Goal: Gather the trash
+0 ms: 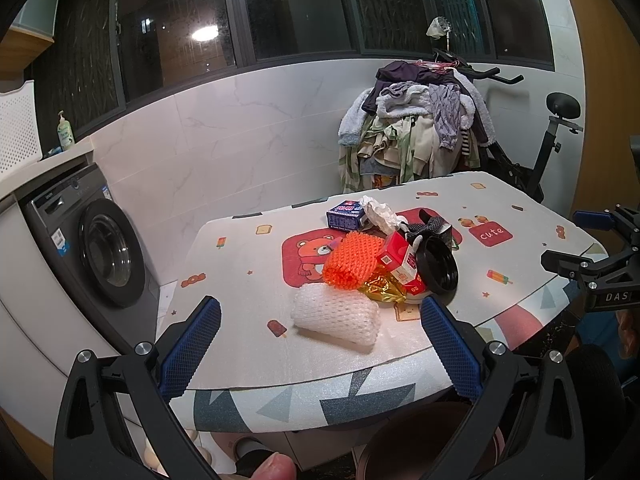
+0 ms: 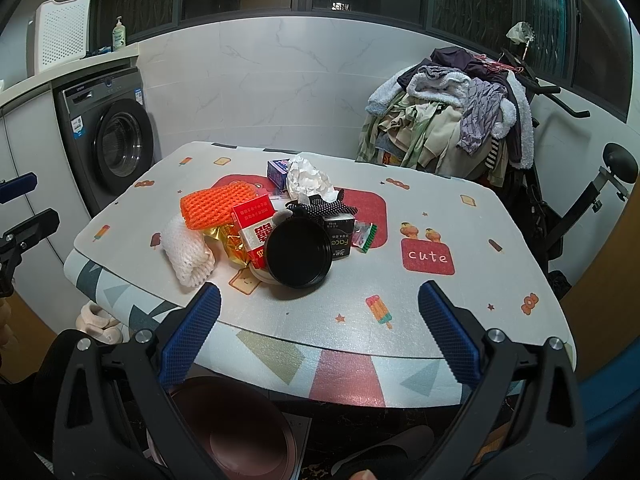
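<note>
A heap of trash lies mid-table: white foam net [image 1: 335,317] [image 2: 186,254], orange foam net [image 1: 350,259] [image 2: 218,205], red carton [image 1: 400,261] [image 2: 256,228], gold wrapper [image 1: 380,290] [image 2: 230,242], black round lid [image 1: 437,269] [image 2: 299,252], blue box [image 1: 345,216] [image 2: 277,172], crumpled white tissue [image 1: 378,210] [image 2: 308,180] and a black packet [image 2: 340,234]. My left gripper [image 1: 320,344] is open at the table's near edge, the white net just beyond its fingers. My right gripper [image 2: 319,328] is open over the near table edge, short of the lid; it also shows at the left view's right edge [image 1: 576,240].
The table [image 1: 240,280] [image 2: 460,300] carries a cartoon-print cover. A pinkish bin [image 1: 432,444] [image 2: 236,432] stands on the floor below the near edge. A washing machine [image 1: 92,244] [image 2: 108,144] is at the left, a clothes pile on an exercise bike [image 1: 424,132] [image 2: 452,120] behind.
</note>
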Available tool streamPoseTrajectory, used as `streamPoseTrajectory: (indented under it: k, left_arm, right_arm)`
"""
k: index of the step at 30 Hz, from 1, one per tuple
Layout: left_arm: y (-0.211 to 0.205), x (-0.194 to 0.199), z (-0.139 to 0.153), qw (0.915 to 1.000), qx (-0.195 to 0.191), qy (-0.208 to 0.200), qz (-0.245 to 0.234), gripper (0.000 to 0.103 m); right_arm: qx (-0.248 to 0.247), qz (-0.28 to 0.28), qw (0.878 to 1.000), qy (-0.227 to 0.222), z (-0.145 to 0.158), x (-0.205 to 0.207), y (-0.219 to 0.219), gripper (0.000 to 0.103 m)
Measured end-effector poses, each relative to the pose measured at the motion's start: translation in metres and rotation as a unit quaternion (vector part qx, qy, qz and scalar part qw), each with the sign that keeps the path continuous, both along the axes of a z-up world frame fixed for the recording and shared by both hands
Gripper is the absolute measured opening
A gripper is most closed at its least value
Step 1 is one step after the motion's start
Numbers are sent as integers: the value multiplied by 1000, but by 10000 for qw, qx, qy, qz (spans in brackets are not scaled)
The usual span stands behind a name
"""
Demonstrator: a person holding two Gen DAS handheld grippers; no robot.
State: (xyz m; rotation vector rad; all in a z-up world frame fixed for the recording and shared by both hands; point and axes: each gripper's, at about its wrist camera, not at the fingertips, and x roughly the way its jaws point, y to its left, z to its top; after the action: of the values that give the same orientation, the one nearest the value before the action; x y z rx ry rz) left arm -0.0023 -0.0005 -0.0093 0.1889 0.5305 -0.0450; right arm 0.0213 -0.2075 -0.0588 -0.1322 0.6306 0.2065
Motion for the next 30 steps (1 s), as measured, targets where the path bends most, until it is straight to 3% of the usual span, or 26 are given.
streamPoseTrajectory:
  k: [16, 19, 23, 30]
  left_arm:
    - [0, 0, 0, 10000, -23, 27, -30, 98]
    - [5, 7, -8, 9990, -323, 267, -153, 98]
    - [24, 15, -24, 9937, -1014, 377, -304, 98]
    - [34, 29, -45, 9947, -885, 469, -222, 98]
  right_arm:
    - [-3, -1, 10000, 17, -2, 0, -1, 97]
    - [-8, -22, 10000, 74, -9, 1, -3, 97]
    - [104, 2, 9998, 177, -18, 3, -4, 97]
    - [440, 49, 9980, 451, -40, 18, -5, 97]
